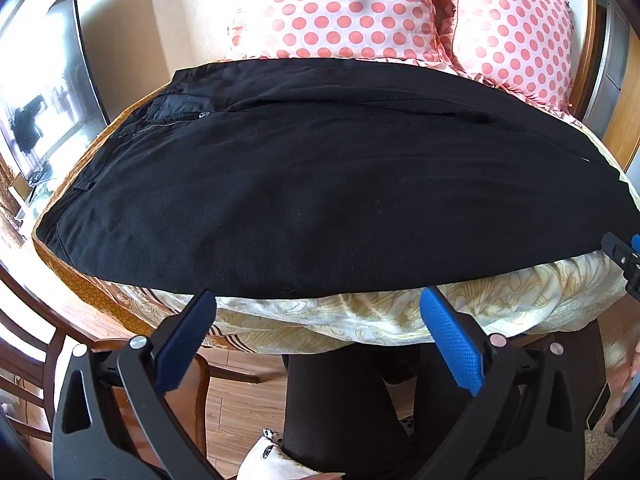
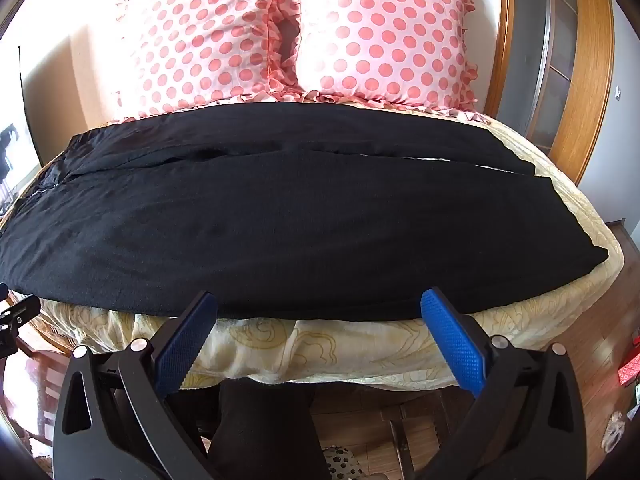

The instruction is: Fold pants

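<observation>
Black pants (image 1: 320,184) lie spread flat across a bed, waistband and zipper (image 1: 176,120) to the left, leg hems to the right (image 2: 560,216). The two legs lie side by side with a seam gap between them (image 2: 360,152). My left gripper (image 1: 318,300) is open and empty, just in front of the pants' near edge toward the waist end. My right gripper (image 2: 318,300) is open and empty, at the near edge toward the leg end. The right gripper's tip shows at the right edge of the left wrist view (image 1: 624,256).
The bed has a cream patterned cover (image 2: 320,344) that hangs over its near edge. Two pink polka-dot pillows (image 2: 208,40) (image 2: 384,36) stand behind the pants. A TV (image 1: 52,92) is at the left, a wooden chair (image 1: 36,344) below left, and a person's dark legs (image 1: 340,412) by the bed.
</observation>
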A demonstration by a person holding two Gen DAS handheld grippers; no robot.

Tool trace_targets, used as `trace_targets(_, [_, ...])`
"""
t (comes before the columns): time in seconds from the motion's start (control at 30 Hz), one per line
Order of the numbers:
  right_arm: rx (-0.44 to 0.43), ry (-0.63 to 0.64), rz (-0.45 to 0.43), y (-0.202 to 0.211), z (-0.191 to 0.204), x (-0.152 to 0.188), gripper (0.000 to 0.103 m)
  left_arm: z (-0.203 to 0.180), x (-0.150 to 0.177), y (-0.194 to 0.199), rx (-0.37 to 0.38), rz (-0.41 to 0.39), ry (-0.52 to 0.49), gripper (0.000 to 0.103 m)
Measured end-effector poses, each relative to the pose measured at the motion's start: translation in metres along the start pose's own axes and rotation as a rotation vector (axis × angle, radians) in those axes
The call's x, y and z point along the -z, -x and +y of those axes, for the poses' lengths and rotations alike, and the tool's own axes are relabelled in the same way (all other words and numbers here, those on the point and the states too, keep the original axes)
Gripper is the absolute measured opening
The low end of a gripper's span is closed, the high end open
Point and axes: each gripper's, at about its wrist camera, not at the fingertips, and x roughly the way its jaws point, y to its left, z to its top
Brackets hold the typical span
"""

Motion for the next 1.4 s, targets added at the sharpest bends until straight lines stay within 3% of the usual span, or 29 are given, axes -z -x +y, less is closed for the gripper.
trace_targets(1.2, [-0.004, -0.009, 0.006, 0.000, -0.007, 0.002, 0.102, -0.003, 0.003, 0.000, -0.003, 0.001, -0.002, 0.101])
trace_targets(1.4, [-0.004, -0.012, -0.038, 0.002, -0.021, -0.008, 0.102, -0.002, -0.002, 0.004, -0.007, -0.015, -0.011, 0.101])
